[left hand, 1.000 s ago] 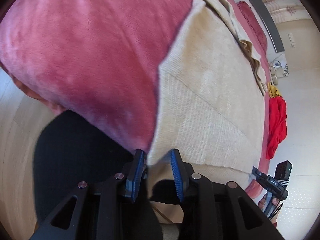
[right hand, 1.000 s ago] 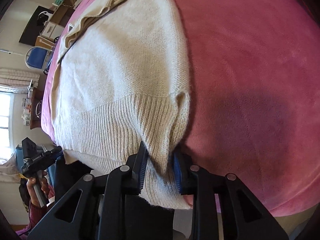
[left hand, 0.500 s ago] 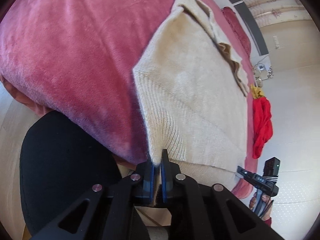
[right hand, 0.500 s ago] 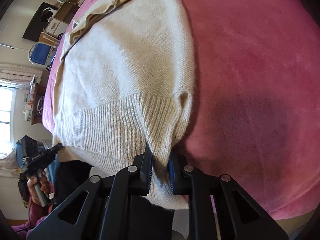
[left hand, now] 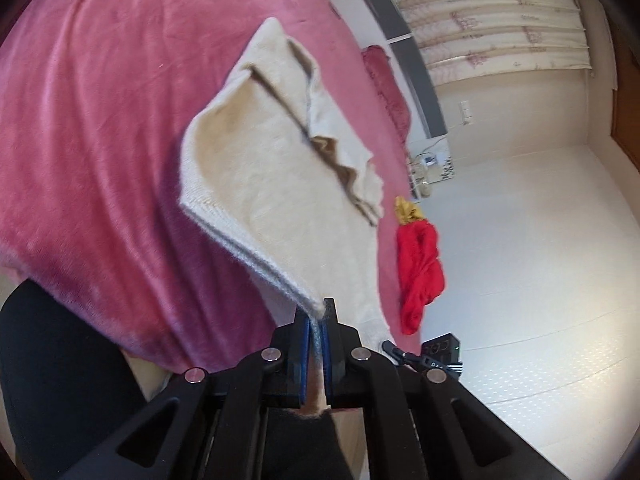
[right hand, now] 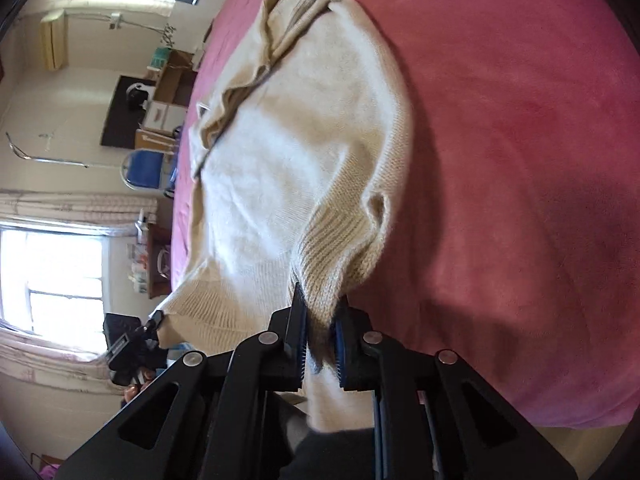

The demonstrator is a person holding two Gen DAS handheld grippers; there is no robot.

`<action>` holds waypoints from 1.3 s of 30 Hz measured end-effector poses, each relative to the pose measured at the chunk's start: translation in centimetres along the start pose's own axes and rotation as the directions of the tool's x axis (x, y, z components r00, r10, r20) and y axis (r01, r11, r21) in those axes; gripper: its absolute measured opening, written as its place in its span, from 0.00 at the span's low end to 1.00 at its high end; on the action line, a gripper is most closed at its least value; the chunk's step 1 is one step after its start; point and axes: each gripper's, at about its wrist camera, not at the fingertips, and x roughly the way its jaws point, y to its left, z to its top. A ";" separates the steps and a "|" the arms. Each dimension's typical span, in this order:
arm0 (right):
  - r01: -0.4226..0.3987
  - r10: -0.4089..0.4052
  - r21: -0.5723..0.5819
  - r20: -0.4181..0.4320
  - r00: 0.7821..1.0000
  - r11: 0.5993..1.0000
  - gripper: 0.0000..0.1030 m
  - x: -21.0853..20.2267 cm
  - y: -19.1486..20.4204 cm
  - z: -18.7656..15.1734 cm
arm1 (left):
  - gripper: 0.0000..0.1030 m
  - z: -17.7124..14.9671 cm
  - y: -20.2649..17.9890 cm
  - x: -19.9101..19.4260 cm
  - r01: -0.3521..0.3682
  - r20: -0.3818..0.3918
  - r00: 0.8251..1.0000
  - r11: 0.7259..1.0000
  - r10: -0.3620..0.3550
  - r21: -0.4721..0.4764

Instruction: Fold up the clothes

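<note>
Sweater, cream knit, lies spread on a bed under a pink blanket. From the left wrist camera, the left claw sits at six o'clock, its blue-padded jaws pinched tight on one ribbed hem corner, so the cloth slopes from there toward twelve o'clock. The hem edge runs off toward ten o'clock, clear of the blanket below it. Folded sleeves and collar lie bunched near the far end, about one o'clock from the claw. At three o'clock of the sweater, near the bed's edge, a red garment lies crumpled with a small yellow piece touching its far end. Part of the other claw shows just right of the left one, at about five o'clock.

From the right wrist camera, the right claw is at six o'clock, clamped on the other hem corner of the sweater; the ribbing bunches between the blue pads and a small pucker stands just beyond, toward one o'clock. The body stretches away toward eleven o'clock, the blanket filling the right side. At eight o'clock the left claw grips the opposite corner, the hem taut between the two.
</note>
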 end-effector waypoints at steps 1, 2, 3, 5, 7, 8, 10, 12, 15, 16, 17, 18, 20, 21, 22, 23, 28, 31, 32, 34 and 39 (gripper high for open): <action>-0.033 0.033 0.001 0.015 0.999 0.999 0.11 -1.0 0.1 -0.3 | 0.04 0.5 -0.5 -0.2 0.027 0.010 1.000 1.000 -0.027 0.003; -0.063 0.063 -0.004 0.028 0.998 0.998 0.11 -1.5 0.5 -0.2 | 0.04 1.0 -1.1 -0.2 0.050 0.015 0.999 0.999 -0.050 0.010; -0.086 0.087 -0.015 0.038 0.995 0.996 0.11 -1.6 1.2 0.2 | 0.04 1.6 -1.8 -0.2 0.073 0.021 0.997 0.997 -0.073 0.018; -0.125 0.127 -0.038 0.057 0.990 0.991 0.11 -1.8 2.7 1.2 | 0.04 3.0 -3.3 -0.5 0.103 0.039 0.994 0.994 -0.105 0.046; -0.157 0.162 -0.065 0.080 0.983 0.985 0.11 -1.2 4.7 3.2 | 0.04 4.3 -4.6 -1.1 0.130 0.055 0.989 0.989 -0.134 0.064; -0.167 0.174 -0.074 0.093 0.980 0.983 0.11 -1.1 5.5 4.3 | 0.04 5.3 -5.3 -1.0 0.144 0.061 0.987 0.987 -0.148 0.076; -0.188 0.198 -0.091 0.116 0.973 0.978 0.11 -1.3 6.8 6.3 | 0.04 7.0 -6.4 -1.1 0.159 0.082 0.983 0.983 -0.166 0.088; -0.196 0.210 -0.109 0.136 0.968 0.975 0.11 -1.1 8.3 8.6 | 0.04 9.1 -7.7 -0.8 0.166 0.098 0.979 0.980 -0.177 0.108; -0.203 0.222 -0.130 0.155 0.963 0.971 0.11 -0.8 10.2 12.3 | 0.04 12.3 -8.9 0.0 0.175 0.114 0.975 0.976 -0.189 0.129; -0.199 0.220 -0.138 0.160 0.962 0.970 0.11 -0.8 10.6 13.5 | 0.04 13.7 -9.2 0.6 0.172 0.118 0.975 0.976 -0.188 0.133; -0.193 0.216 -0.140 0.165 0.962 0.971 0.11 -0.7 10.9 14.9 | 0.04 14.7 -9.3 0.9 0.175 0.118 0.974 0.976 -0.191 0.130; -0.187 0.209 -0.137 0.170 0.963 0.973 0.11 -0.4 11.2 16.4 | 0.04 16.3 -9.2 1.7 0.157 0.132 0.976 0.981 -0.172 0.116; -0.177 0.197 -0.123 0.179 0.964 0.977 0.11 0.1 11.3 19.4 | 0.04 19.0 -8.8 3.3 0.143 0.142 0.977 0.984 -0.157 0.105; -0.167 0.185 -0.111 0.184 0.965 0.980 0.11 0.7 11.3 21.0 | 0.04 20.6 -8.3 4.2 0.113 0.160 0.979 0.990 -0.125 0.081; -0.154 0.170 -0.097 0.189 0.967 0.983 0.11 1.4 11.2 22.8 | 0.04 21.9 -7.7 5.2 0.100 0.157 0.982 0.993 -0.108 0.058; -0.138 0.151 -0.079 0.191 0.970 0.987 0.11 2.3 11.1 24.3 | 0.04 23.4 -7.0 6.2 0.079 0.163 0.983 0.996 -0.085 0.039; -0.048 0.041 0.043 0.165 0.985 0.998 0.14 8.0 9.2 31.1 | 0.04 29.1 -1.8 11.7 -0.107 0.185 0.974 0.988 0.127 -0.113; -0.054 0.043 0.106 0.102 0.994 0.993 0.32 11.4 7.8 33.3 | 0.13 30.9 2.6 15.3 -0.094 0.065 0.991 0.961 0.115 -0.258; -0.053 0.041 0.132 0.095 0.995 0.990 0.37 12.0 7.3 33.6 | 0.15 31.1 3.6 16.1 -0.097 0.029 0.994 0.953 0.110 -0.286; -0.050 0.035 0.143 0.107 0.994 0.988 0.51 12.2 6.9 33.8 | 0.16 31.0 4.3 16.1 -0.151 0.036 0.985 0.950 0.167 -0.272; -0.198 0.178 0.129 0.153 0.972 0.972 0.66 9.9 7.6 34.2 | 0.20 31.2 3.1 14.2 -0.097 0.055 0.992 0.977 0.110 -0.188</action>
